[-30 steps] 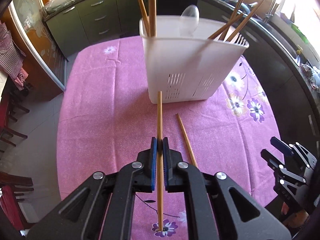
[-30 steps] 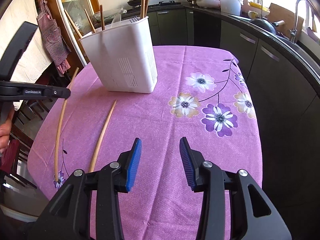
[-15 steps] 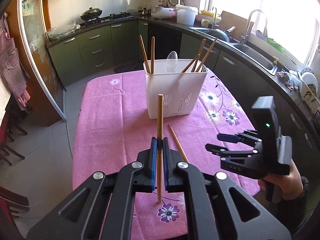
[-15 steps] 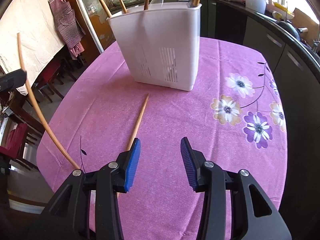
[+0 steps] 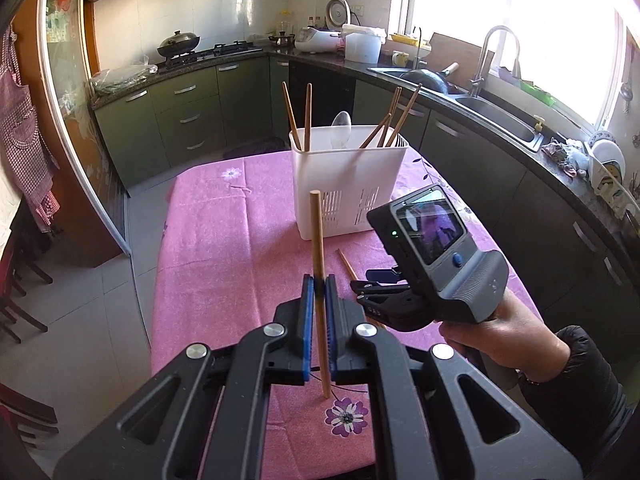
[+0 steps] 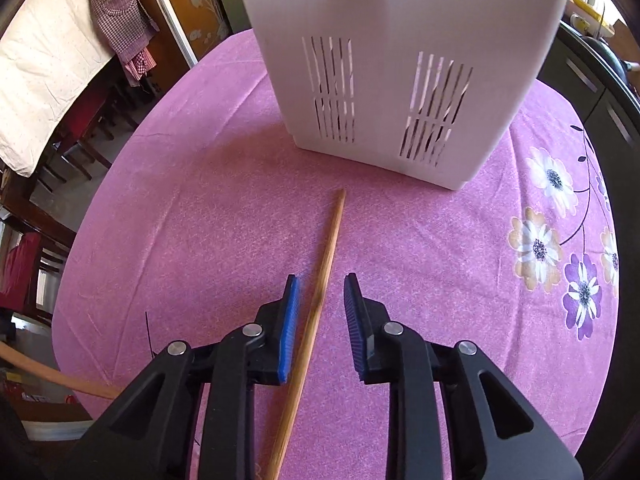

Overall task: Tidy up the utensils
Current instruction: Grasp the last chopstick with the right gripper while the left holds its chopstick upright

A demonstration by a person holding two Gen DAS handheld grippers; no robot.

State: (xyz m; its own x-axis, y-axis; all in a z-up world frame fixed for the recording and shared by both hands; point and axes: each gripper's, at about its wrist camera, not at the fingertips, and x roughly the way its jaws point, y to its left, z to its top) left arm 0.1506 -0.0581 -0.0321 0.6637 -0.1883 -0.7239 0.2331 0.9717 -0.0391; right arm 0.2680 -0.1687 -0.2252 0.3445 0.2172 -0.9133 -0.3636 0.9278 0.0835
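Tabletop (image 6: 224, 208) is covered by a pink cloth printed with flowers along the right edge. White slotted utensil holder (image 6: 400, 64) is stood toward the far edge. One wooden chopstick (image 6: 320, 280) is laid flat near the holder, apart from it.

Ahead of my fingers: dark green cabinets (image 5: 180, 120), white tiled wall (image 5: 224, 4). Right: bright window (image 5: 500, 20), sink (image 5: 496, 120). Left: grey floor tiles (image 5: 80, 300), possibly apron (image 5: 24, 136) hanging.
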